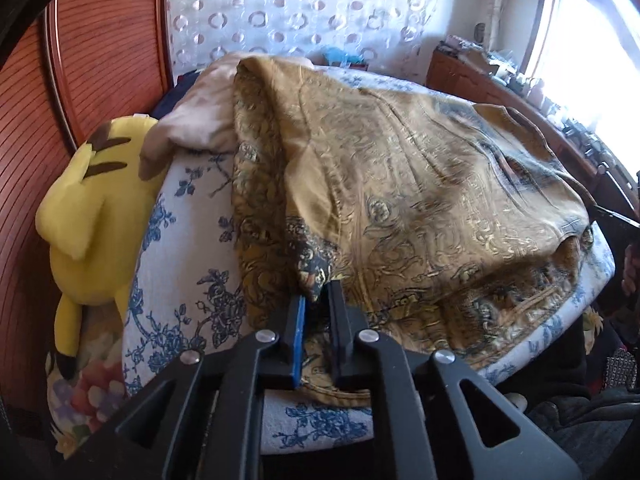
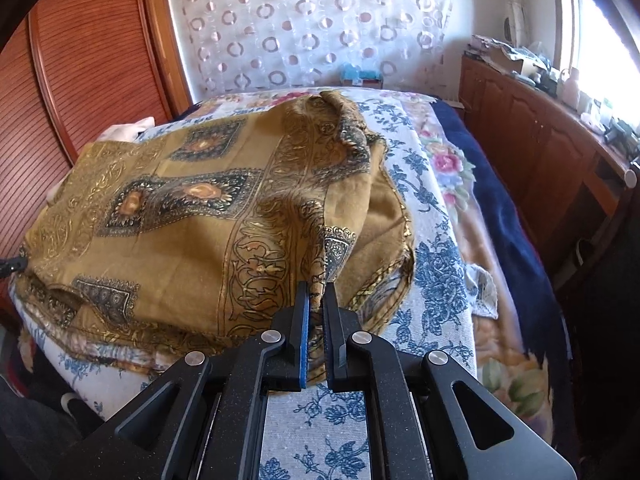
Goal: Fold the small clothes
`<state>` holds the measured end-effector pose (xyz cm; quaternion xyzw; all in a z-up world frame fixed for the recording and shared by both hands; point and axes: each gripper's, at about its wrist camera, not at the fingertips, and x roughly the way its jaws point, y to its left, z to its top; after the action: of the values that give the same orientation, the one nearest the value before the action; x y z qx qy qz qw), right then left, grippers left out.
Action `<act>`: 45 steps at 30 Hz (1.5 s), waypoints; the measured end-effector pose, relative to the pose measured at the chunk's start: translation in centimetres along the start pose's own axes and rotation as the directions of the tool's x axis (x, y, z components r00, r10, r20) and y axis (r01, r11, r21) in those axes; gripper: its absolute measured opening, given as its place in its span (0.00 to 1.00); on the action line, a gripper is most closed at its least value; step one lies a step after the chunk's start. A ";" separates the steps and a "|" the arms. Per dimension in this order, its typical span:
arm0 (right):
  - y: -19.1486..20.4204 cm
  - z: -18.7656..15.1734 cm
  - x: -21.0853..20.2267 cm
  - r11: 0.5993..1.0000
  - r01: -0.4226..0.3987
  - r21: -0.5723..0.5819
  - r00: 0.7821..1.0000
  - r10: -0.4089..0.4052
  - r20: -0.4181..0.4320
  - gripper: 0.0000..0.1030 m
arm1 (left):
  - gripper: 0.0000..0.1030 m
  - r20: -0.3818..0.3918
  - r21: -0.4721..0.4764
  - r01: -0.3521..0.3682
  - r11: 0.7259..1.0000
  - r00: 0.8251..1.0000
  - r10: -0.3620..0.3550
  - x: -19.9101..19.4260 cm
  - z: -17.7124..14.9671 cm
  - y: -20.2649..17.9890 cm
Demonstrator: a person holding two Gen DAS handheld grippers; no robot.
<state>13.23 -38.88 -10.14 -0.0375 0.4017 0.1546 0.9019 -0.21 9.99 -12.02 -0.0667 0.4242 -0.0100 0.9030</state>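
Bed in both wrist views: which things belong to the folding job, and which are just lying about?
Job:
- mustard patterned garment
- left gripper
- right gripper
- blue-floral cloth underneath

Lying about:
- yellow plush toy
- pale cloth
- cluttered wooden sideboard

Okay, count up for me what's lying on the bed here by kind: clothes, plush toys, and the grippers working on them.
Clothes: 2, the gold patterned garment and a pale pinkish garment
Plush toys: 1, the yellow plush
Grippers: 2, the left gripper and the right gripper, both at the gold garment
Total: 5
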 end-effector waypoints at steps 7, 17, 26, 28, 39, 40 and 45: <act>0.3 0.1 -0.2 1.000 -0.007 -0.011 1.000 0.007 0.007 0.03 | 0.10 0.020 0.023 -0.009 1.000 1.000 0.008 0.2 -0.3 -0.3; 1.2 -0.1 0.1 0.999 -0.018 -0.027 1.000 0.018 0.004 0.04 | 0.15 0.004 0.065 -0.054 0.996 0.999 0.054 0.1 0.1 -0.3; 1.3 -0.4 0.2 0.999 -0.020 -0.038 1.000 0.020 0.005 0.04 | 0.28 0.004 0.043 -0.085 0.995 0.996 0.084 0.0 0.4 0.4; 1.4 -0.4 0.2 0.999 -0.020 -0.037 1.000 0.020 0.005 0.04 | 0.35 0.002 0.031 -0.088 0.996 0.996 0.088 0.2 0.3 0.7; 1.6 -0.5 0.2 0.999 -0.018 -0.036 1.000 0.019 0.008 0.04 | 0.50 0.014 -0.024 -0.085 0.996 0.996 0.085 0.8 0.6 2.1; 1.5 -0.5 0.1 0.999 -0.019 -0.034 1.000 0.019 0.012 0.05 | 0.50 0.013 -0.022 -0.090 0.996 0.996 0.091 0.8 0.6 2.0; 2.6 -0.6 -0.7 0.995 0.030 -0.100 0.998 -0.024 0.058 0.45 | 0.49 0.018 -0.008 -0.035 0.999 0.999 0.036 0.8 0.6 1.6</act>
<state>11.55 -36.67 -9.93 -0.0840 0.3672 0.1634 0.9118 0.70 11.59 -12.45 -0.0629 0.4172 0.0083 0.9066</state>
